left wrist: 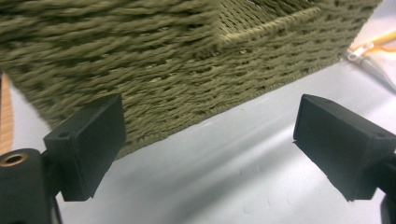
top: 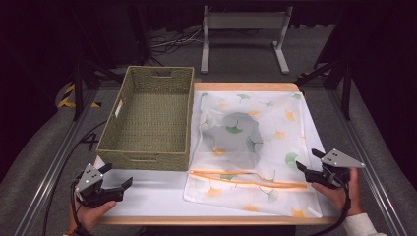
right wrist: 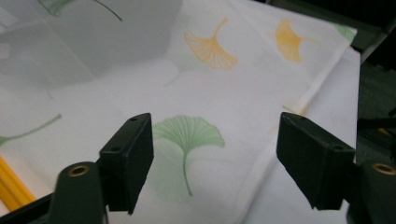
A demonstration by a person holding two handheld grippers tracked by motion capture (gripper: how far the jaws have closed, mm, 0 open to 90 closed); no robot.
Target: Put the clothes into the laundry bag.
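Observation:
A white mesh laundry bag point(top: 260, 142) printed with green and orange ginkgo leaves lies flat on the table's right half. A grey garment point(top: 233, 135) shows through it. Its orange zipper point(top: 248, 178) runs along the near side. A woven olive basket point(top: 147, 120) stands on the left half. My left gripper point(top: 117, 178) is open, low over the white tabletop, just in front of the basket's near wall point(left wrist: 187, 70). My right gripper point(top: 306, 162) is open at the bag's right edge, its jaws hovering over a green leaf print point(right wrist: 187, 135).
The wooden table edge point(top: 206, 221) runs along the front. A white metal stand point(top: 243, 37) sits behind the table on the grey floor. Black tripod legs point(top: 81, 83) and cables flank both sides. Bare white tabletop point(top: 152, 191) lies between the grippers.

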